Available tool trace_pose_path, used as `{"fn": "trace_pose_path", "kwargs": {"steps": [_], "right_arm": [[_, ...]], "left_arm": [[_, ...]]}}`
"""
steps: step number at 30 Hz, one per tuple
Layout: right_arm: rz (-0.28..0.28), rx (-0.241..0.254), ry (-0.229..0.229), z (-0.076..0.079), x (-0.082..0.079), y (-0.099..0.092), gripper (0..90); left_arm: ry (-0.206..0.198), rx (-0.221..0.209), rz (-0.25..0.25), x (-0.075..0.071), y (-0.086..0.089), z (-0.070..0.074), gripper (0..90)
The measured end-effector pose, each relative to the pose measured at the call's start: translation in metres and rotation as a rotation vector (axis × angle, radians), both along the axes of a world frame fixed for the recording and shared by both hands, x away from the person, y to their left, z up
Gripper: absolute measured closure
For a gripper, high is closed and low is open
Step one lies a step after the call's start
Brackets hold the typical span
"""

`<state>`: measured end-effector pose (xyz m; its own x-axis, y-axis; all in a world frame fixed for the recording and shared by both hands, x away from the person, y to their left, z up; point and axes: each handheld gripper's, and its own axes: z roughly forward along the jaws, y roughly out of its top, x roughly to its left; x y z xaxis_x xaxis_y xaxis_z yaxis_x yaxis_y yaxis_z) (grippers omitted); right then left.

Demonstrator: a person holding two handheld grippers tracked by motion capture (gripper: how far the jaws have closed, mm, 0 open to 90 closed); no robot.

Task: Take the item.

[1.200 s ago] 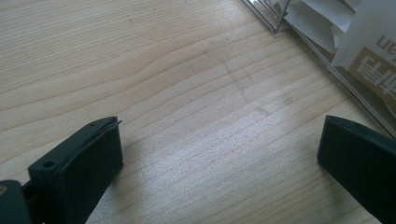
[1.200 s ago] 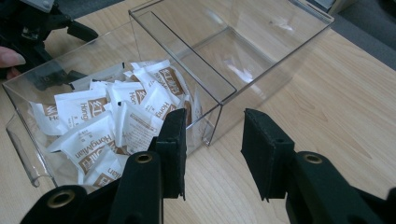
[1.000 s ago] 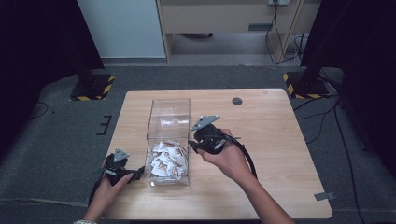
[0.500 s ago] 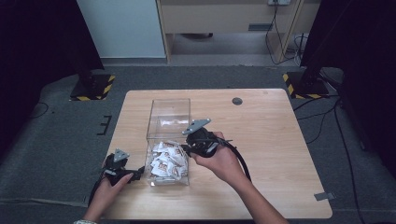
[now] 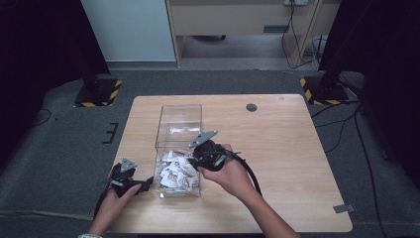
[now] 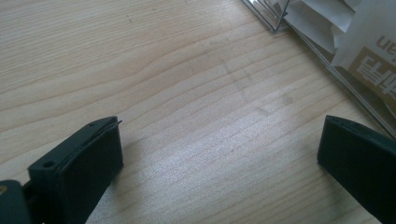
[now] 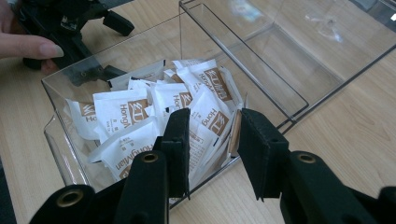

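- The clear box [image 5: 179, 148] stands left of the tabletop's [image 5: 287, 148] middle, with white sachets [image 7: 154, 112] heaped at its near end.
- The right tool [image 7: 210, 140], jaws partly apart and empty, straddles the box's near wall; its hand hides that in the high view.
- The left tool [image 6: 219, 154], jaws wide apart, rests beside the box's near-left corner.

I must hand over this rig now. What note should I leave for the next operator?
Left gripper: open, empty, resting on the table beside the clear box.
Right gripper: open, jaws poised over the box's near wall, aimed at the sachets; holds nothing.
Things: white and brown sachets piled in the box's near compartment; far compartment looks empty.
Done: no sachet gripped yet.
Left: probably close the right gripper on one sachet and lift it.
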<state>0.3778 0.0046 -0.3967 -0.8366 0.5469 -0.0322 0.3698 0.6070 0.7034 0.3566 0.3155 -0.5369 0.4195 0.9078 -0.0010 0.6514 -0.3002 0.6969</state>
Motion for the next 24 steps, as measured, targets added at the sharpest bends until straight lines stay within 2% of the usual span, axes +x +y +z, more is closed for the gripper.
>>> {"fn": "trace_pose_path", "kwargs": {"steps": [24], "right_arm": [[0.03, -0.009, 0.025, -0.018, -0.003, 0.021, 65.4]], "left_arm": [[0.0, 0.0, 0.0, 0.0, 0.0, 0.0, 0.0]]}}
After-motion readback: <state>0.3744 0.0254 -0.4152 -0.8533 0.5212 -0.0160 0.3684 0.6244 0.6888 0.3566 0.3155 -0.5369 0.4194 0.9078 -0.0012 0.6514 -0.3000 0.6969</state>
